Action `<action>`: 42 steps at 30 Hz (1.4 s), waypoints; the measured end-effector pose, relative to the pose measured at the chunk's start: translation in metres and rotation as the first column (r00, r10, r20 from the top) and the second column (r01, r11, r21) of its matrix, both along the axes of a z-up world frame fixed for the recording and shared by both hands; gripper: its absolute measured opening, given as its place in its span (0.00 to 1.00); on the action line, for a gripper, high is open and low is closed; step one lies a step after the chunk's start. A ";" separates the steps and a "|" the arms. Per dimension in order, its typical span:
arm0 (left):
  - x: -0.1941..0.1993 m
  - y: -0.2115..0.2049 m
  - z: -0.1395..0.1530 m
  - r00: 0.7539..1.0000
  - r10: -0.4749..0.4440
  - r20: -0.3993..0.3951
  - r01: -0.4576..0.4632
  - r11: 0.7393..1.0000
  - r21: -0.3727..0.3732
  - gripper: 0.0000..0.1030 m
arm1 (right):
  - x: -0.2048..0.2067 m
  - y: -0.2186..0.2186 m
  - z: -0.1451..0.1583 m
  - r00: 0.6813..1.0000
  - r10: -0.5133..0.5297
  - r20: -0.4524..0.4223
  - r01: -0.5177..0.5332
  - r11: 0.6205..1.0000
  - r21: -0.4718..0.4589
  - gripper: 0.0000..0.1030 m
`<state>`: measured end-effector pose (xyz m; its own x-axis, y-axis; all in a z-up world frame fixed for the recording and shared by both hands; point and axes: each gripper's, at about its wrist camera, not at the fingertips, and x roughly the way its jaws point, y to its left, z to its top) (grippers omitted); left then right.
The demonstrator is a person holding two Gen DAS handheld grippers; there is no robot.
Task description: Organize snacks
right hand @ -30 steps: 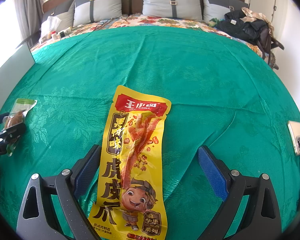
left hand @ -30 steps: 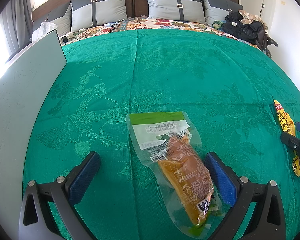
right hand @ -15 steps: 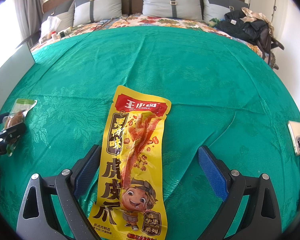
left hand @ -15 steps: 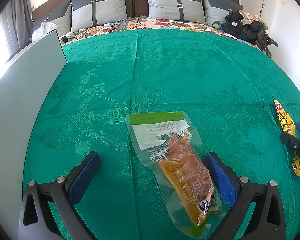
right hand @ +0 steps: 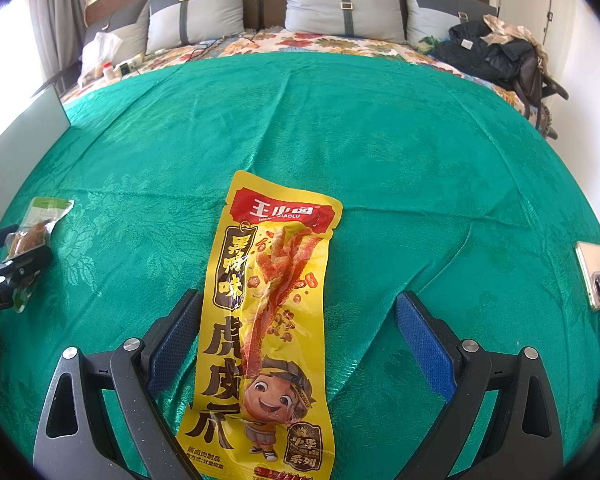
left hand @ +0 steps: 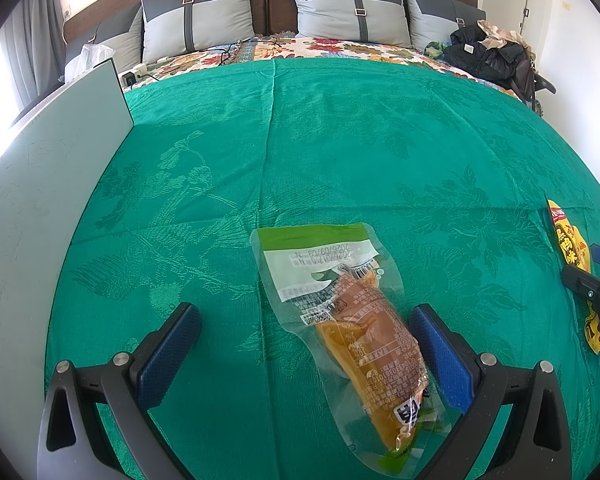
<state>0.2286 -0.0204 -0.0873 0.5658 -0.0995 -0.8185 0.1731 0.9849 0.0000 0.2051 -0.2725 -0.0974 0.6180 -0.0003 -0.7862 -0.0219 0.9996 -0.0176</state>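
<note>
Nothing is changing over the last second: both packets are lying exactly where they were, and neither gripper is moving.

Nearest, the left gripper point(left hand: 304, 344) is hovering low over the green bedspread point(left hand: 340, 152), its fingers point(left hand: 168, 348) spread wide on either side of the clear packet point(left hand: 352, 320), whose lower end is sitting just beside the right-hand finger, not pinched.

The right gripper point(right hand: 296, 332) is likewise holding its fingers point(right hand: 424, 344) spread, with the yellow packet point(right hand: 268, 320) lying lengthwise between them, close to the left-hand finger.

Beyond the yellow packet the bedspread is running on to the pillows point(right hand: 340, 4).

Judging by this stillness, the sorting is only starting: both snacks are lined up for a grasp, and neither is lifted yet.
</note>
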 end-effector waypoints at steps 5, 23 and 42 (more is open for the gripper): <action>0.000 0.000 0.000 1.000 0.000 0.000 0.000 1.000 0.000 1.00 | 0.000 0.000 0.000 1.000 0.000 0.000 0.000 1.000 0.000 0.95; 0.000 0.001 -0.001 1.000 0.003 0.001 -0.003 1.000 0.004 1.00 | 0.000 0.000 0.000 1.000 0.000 0.000 0.000 1.000 -0.001 0.95; 0.005 -0.031 0.010 0.973 -0.147 -0.180 0.154 0.988 0.027 0.78 | 0.003 0.004 -0.001 1.000 0.000 -0.003 0.000 1.000 -0.007 0.96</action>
